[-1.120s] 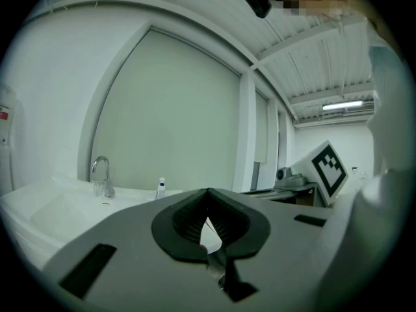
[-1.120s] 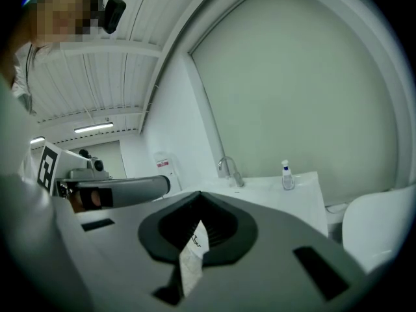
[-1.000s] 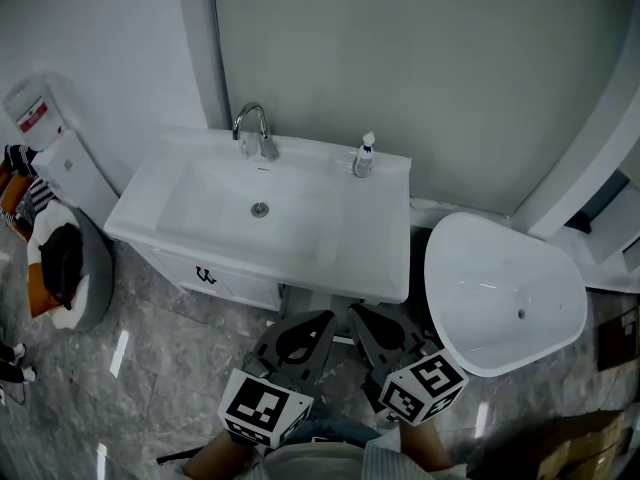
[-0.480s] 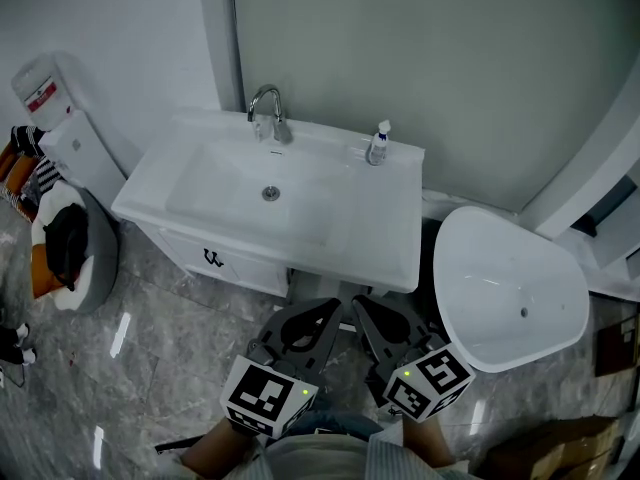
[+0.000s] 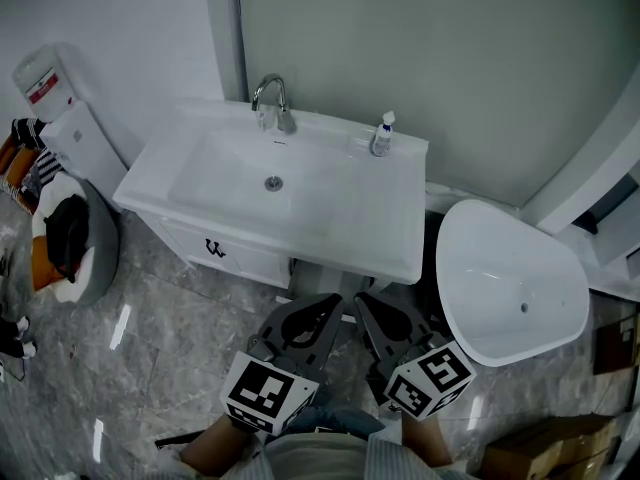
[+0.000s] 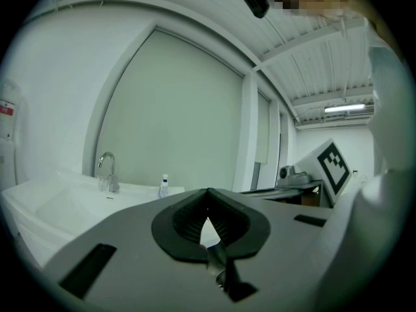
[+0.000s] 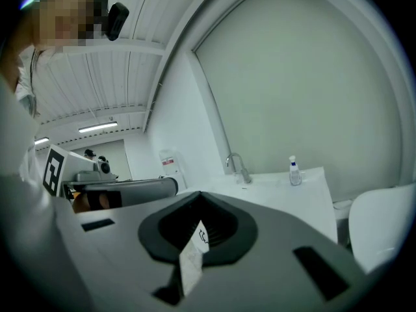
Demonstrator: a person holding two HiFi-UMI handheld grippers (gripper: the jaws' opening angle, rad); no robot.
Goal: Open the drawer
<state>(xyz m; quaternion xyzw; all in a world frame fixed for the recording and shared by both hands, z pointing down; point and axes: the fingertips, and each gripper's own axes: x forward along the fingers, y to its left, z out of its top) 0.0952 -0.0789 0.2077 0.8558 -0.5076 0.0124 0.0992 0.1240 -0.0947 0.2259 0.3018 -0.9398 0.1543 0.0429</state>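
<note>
- Since a second ago the sink cabinet (image 5: 370,218) has drifted up and to the right in the head view, while both grippers keep their place low in it.
- Our left gripper (image 5: 320,318) is clenched on nothing, its jaws meeting at the tip. Our right gripper (image 5: 370,316) looks closed and empty too.
- We find the drawer (image 5: 245,265) in the cabinet front under the basin, still shut, with its dark handle (image 5: 212,249) toward the left end.
- That handle lies ahead and to the left of both grippers, well apart from them, and the left gripper is the nearer.
- The drawer front runs from upper left to lower right in the head view, so we judge the pull comes back toward us.
- Only bare floor (image 5: 160,358) lies between. A white tub (image 5: 510,288) stands to the right and a grey basket (image 5: 95,258) to the left, both off the path.
</note>
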